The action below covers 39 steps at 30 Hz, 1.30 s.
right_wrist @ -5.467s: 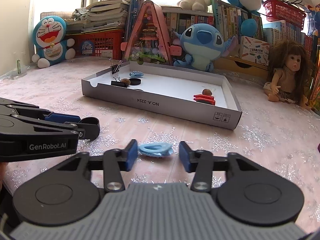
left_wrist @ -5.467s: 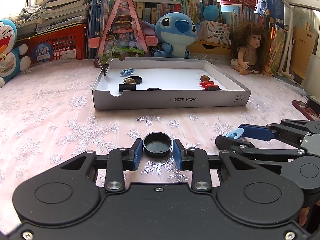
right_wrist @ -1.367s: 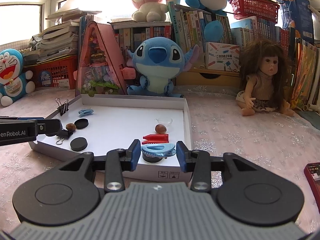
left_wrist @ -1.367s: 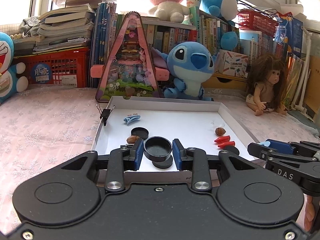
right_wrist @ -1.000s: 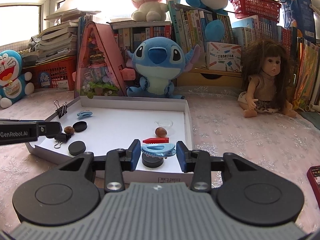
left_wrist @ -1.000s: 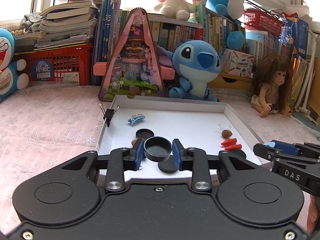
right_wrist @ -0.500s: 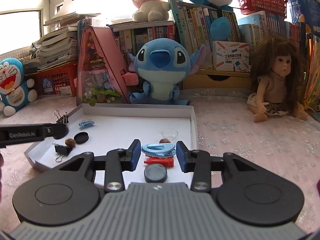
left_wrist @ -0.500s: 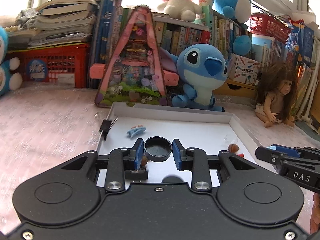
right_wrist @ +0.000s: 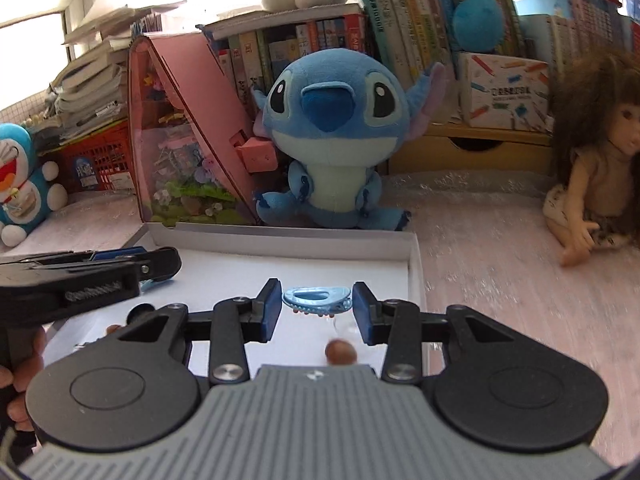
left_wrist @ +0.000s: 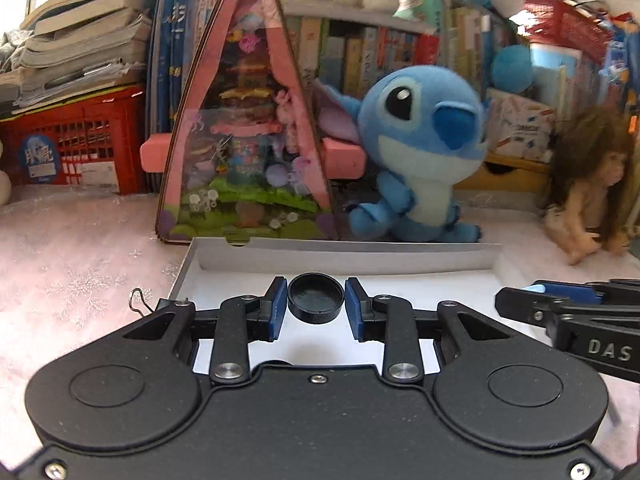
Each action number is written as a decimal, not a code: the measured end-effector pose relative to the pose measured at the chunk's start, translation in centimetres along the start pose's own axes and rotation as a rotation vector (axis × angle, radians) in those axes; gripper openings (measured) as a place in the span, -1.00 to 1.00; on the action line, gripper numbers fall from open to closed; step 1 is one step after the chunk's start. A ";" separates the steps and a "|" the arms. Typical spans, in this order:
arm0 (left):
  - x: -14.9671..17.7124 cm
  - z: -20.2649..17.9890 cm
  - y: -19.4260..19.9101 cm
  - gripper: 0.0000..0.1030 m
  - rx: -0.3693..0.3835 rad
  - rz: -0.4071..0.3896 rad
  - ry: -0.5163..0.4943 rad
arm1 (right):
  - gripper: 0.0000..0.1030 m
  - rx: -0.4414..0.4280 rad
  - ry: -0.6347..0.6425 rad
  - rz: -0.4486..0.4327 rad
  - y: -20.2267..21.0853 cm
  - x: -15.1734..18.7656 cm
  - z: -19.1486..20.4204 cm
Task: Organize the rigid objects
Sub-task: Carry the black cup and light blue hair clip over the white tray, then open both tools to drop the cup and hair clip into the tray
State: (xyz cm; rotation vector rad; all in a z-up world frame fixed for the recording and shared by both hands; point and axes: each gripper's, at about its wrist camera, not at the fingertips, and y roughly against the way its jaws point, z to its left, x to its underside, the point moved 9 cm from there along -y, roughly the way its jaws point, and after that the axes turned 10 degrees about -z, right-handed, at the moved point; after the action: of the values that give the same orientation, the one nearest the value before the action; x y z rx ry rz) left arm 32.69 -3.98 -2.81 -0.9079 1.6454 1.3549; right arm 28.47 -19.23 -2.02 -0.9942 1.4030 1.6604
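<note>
Left tongs [left_wrist: 316,305] are clamping a black cap [left_wrist: 316,298] by its side wall, jaws nearly closed on it, holding it above the left half of the white box [left_wrist: 340,254]. Cap is looking round, shallow, open side up, matte plastic: probably light and stiff, rim sides being the sensible hold. Binder clip [left_wrist: 141,300] is sitting on the box's left wall. Right tongs [right_wrist: 316,307] are gripping a light blue hair clip [right_wrist: 317,298] end to end, jaws partly closed, over the box's right half above a brown nut [right_wrist: 340,352]. Clip is looking thin, toothed, likely light and a bit brittle; ends are giving firmest purchase. Blue plush [right_wrist: 332,136] is sitting far behind on the worktop [right_wrist: 500,264].
</note>
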 end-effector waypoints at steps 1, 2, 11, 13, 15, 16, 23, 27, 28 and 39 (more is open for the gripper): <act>0.3 0.0 -0.5 -0.43 0.001 0.022 0.004 | -0.14 0.000 0.003 0.006 -0.4 0.1 0.1; 0.5 -0.1 -0.9 -0.43 0.001 0.033 -0.001 | -0.14 0.001 0.018 0.008 -0.7 0.0 0.1; 1.4 -0.6 -2.7 -0.43 0.005 0.097 -0.042 | -0.13 0.020 -0.010 0.027 -3.2 0.4 -0.8; 1.7 -0.7 -2.9 -0.43 0.013 0.120 -0.050 | -0.13 0.023 -0.020 0.036 -3.6 0.6 -1.0; 1.8 -0.9 -3.1 -0.43 0.014 0.129 -0.057 | -0.13 0.029 -0.026 0.047 -3.9 0.7 -1.1; 1.9 -0.9 -3.1 -0.43 0.014 0.131 -0.062 | -0.13 0.034 -0.026 0.053 -4.0 0.8 -1.2; 2.0 -1.0 -3.2 -0.42 0.010 0.140 -0.071 | -0.12 0.060 -0.028 0.090 -4.7 1.6 -1.4; 2.1 -0.9 -3.2 -0.42 0.012 0.144 -0.062 | -0.12 0.068 -0.031 0.113 -4.9 1.9 -1.6; 2.2 -0.9 -3.3 -0.42 0.011 0.150 -0.064 | -0.12 0.071 -0.032 0.120 -5.0 2.0 -1.6; 2.4 -0.8 -3.4 -0.41 0.008 0.165 -0.053 | -0.06 0.072 -0.038 0.138 -5.1 2.2 -1.7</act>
State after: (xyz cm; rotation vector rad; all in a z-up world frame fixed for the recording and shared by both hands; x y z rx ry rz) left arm 34.62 -5.42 -6.29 -0.7384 1.7141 1.4692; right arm 32.21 -20.10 -6.32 -0.8376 1.5251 1.7054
